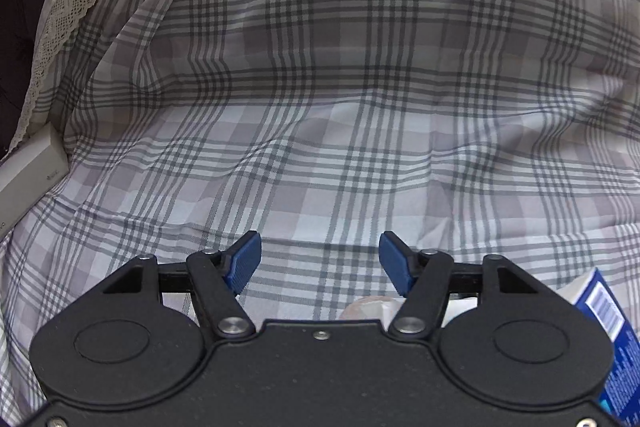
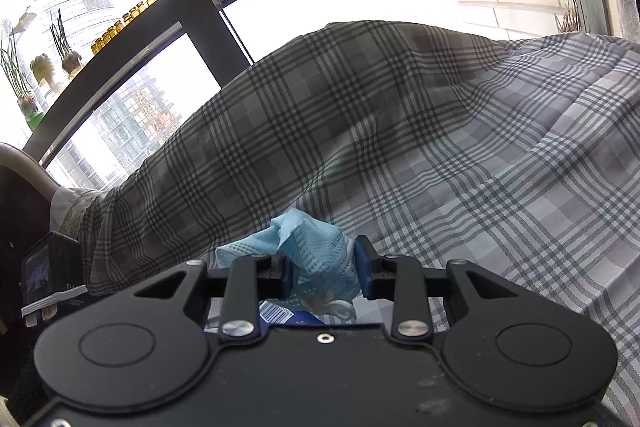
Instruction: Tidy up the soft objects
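Holding a crumpled light-blue face mask [image 2: 316, 251], the right gripper [image 2: 324, 267] has its jaws closed tight on the bunched fabric; white ear loops dangle below, just above a blue box with barcode [image 2: 280, 315]. Mask is up off the plaid cloth [image 2: 480, 155]. Left gripper [image 1: 320, 263] stands partly open, nothing between its blue pads [image 1: 244, 259], pointing steeply down at the plaid cloth [image 1: 320, 87]; blue box [image 1: 608, 311] at its right.

Judgement: step in hand is stowing the mask, probably into the box. To do well: keep the pinch firm, centre the mask over the opening, mind the loops snagging, steady the box with the left gripper.
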Tool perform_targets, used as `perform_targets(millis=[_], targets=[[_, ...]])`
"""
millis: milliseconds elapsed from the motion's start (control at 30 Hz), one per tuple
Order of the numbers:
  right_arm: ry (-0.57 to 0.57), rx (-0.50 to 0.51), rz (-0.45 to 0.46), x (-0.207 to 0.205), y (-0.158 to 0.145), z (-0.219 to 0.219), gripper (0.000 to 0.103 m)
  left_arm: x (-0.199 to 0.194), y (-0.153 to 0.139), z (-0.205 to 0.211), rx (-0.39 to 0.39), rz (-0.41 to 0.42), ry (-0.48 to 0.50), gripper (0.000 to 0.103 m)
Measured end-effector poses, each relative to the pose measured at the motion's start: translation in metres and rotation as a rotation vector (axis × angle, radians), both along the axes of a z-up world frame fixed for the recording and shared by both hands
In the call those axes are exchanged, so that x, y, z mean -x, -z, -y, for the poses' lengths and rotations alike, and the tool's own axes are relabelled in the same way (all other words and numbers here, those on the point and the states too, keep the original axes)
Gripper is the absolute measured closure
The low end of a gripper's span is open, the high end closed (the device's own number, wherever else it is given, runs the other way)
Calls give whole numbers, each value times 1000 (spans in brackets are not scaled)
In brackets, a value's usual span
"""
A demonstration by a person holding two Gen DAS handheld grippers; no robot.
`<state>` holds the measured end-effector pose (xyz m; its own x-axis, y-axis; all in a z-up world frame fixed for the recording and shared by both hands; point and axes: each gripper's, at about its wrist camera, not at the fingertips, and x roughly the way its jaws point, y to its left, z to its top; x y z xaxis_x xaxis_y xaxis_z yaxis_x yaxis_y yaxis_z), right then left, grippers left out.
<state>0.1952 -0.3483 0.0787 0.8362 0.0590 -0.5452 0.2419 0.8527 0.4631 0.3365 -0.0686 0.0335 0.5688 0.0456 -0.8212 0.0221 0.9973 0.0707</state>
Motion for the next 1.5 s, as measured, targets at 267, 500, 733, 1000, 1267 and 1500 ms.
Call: perform_targets(millis=[267,500,733,1000,1267,1500], targets=[[-11,-2,-10,0,0,-6,73,-1,-15,41,25,-96,148,41],[8,-19,-7,1,1,0,73,-16,1,68,78,-181,159,41],[11,-26,3,2,-1,2,73,-26,24,83,47,-285,185,43],[12,-33,11,5,-2,2,73,-33,36,79,71,-333,163,52],[23,-38,15,7,-3,5,73,-47,37,71,190,-349,98,78],[46,-38,-1,6,-2,7,73,-54,15,86,226,-264,108,78]])
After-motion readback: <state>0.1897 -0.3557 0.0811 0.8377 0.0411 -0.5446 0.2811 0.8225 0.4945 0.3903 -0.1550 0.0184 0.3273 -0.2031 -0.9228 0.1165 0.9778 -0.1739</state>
